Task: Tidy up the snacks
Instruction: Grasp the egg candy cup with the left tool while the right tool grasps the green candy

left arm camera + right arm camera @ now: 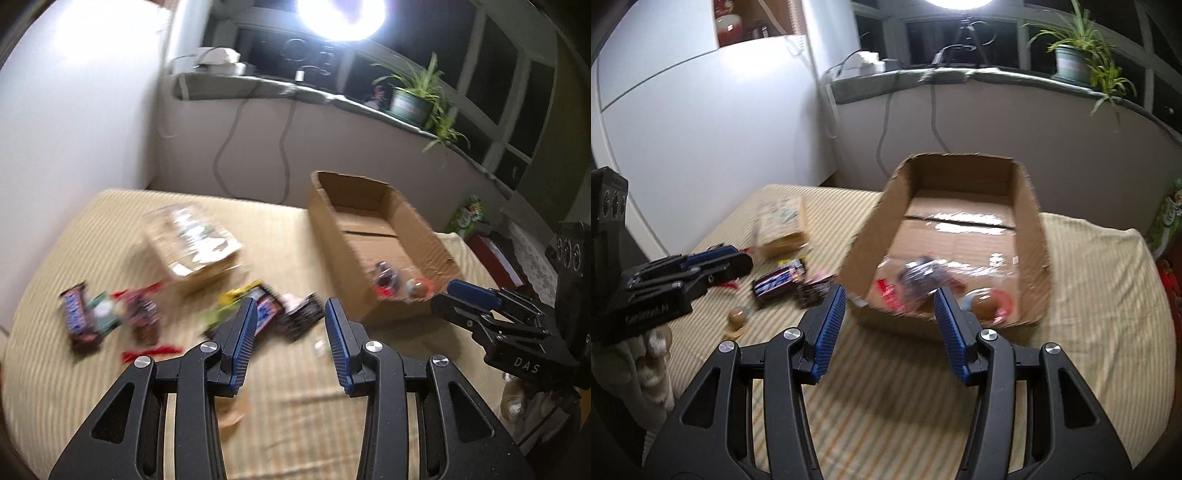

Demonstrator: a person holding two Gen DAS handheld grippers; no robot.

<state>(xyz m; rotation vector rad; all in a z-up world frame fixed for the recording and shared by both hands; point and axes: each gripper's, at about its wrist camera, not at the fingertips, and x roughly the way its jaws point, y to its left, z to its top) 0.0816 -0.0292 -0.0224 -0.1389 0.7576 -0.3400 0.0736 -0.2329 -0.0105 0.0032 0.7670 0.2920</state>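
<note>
Hovering with fingers spread and empty, the left gripper [290,306] and right gripper [889,295] risk scattering the snack bars [266,314] lying left of the cardboard box [871,236].

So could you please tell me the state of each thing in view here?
Brown cardboard box: open-topped, upright, a few wrapped snacks inside.
Left gripper: fingers apart, nothing between.
Right gripper: fingers apart, nothing between.
Blurred wrapped snack bars: lying loose on the striped cloth.
Small printed carton: lying tilted.
</note>
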